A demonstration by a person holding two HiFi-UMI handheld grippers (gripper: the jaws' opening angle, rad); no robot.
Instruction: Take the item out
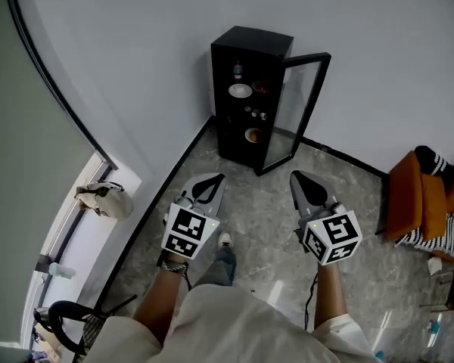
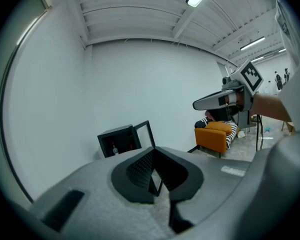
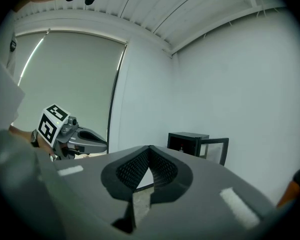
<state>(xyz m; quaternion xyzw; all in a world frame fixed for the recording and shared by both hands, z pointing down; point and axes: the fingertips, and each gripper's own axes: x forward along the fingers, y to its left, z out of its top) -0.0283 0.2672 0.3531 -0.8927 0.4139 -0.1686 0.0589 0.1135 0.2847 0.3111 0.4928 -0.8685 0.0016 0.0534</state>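
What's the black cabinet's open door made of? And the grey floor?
The black-framed open door looks like clear glass: you can see through it. The grey veined floor seems polished stone or tile, since light reflects off it.

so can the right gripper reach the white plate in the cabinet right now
Probably not from here: the cabinet stands well ahead of the right gripper. Its glass door is open, so nothing blocks the white plate.

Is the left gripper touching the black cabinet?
Apart. The head view shows bare floor between the left gripper and the black cabinet.
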